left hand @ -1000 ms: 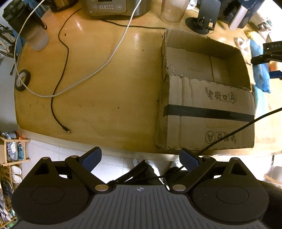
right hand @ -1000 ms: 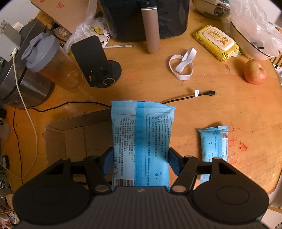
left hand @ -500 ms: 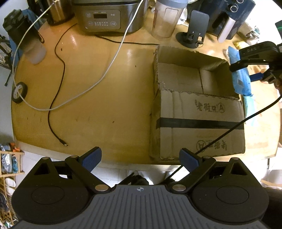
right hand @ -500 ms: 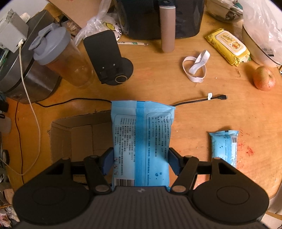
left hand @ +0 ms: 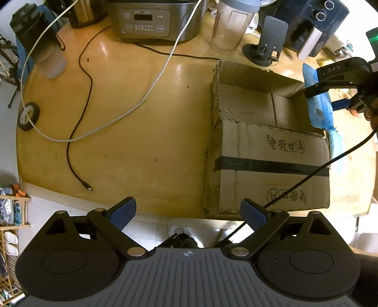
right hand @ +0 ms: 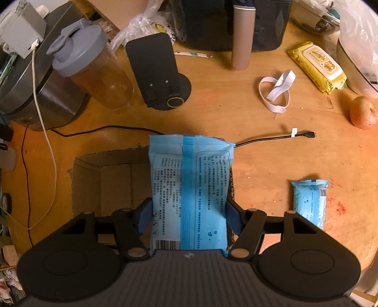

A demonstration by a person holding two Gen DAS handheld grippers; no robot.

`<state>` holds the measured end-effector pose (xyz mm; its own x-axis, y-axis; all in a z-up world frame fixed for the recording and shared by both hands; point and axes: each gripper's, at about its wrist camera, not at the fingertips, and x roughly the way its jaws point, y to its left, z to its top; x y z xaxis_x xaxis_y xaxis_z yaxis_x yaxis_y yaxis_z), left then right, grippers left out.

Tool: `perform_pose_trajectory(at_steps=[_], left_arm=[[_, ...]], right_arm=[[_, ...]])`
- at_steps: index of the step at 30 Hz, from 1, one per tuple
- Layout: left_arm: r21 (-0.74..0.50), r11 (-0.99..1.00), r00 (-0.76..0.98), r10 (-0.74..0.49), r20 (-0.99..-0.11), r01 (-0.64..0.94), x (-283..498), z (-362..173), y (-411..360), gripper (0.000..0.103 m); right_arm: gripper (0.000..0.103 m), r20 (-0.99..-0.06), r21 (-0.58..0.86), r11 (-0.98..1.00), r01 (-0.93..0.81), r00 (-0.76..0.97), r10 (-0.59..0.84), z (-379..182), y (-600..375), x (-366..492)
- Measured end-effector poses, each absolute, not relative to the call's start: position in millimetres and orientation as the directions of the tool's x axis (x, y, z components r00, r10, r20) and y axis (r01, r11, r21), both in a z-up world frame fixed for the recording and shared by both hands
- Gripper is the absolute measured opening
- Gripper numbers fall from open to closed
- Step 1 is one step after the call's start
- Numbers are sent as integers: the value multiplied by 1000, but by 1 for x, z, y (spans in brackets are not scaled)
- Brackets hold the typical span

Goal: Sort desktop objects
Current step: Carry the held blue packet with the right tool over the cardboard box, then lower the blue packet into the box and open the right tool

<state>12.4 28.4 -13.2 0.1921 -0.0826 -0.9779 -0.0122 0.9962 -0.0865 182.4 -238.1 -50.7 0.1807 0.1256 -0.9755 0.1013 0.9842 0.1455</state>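
My right gripper [right hand: 189, 216] is shut on a large blue wipes pack [right hand: 190, 189], held in the air above the right edge of an open cardboard box [right hand: 104, 186]. In the left wrist view the same pack [left hand: 319, 106] hangs at the box's [left hand: 271, 151] far right rim, clamped by the right gripper [left hand: 330, 96]. A smaller blue pack [right hand: 309, 203] lies on the table to the right. My left gripper [left hand: 189, 213] stands open with nothing between its fingers, hovering over the table's near edge, left of the box.
On the wooden table [left hand: 141, 132] lie a white cable [left hand: 141, 99], a black cable [left hand: 78, 132] and a tape roll [left hand: 28, 115]. A cooker [left hand: 151, 21], shaker bottle [right hand: 94, 70], phone stand [right hand: 160, 75], yellow wipes [right hand: 319, 66], white band [right hand: 276, 92], apple [right hand: 362, 113] stand farther back.
The right gripper has carried the blue pack leftward toward the box's right rim. The left wrist view has tilted, showing more of the table's far side.
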Motion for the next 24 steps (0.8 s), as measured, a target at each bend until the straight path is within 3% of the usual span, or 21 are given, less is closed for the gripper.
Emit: perform_pose_trajectory(at_steps=[24], left_arm=[[-83, 996, 171, -77, -982, -24, 15, -16, 29, 97]], right_arm=[[63, -983, 121, 990, 67, 149, 110, -85, -228, 197]])
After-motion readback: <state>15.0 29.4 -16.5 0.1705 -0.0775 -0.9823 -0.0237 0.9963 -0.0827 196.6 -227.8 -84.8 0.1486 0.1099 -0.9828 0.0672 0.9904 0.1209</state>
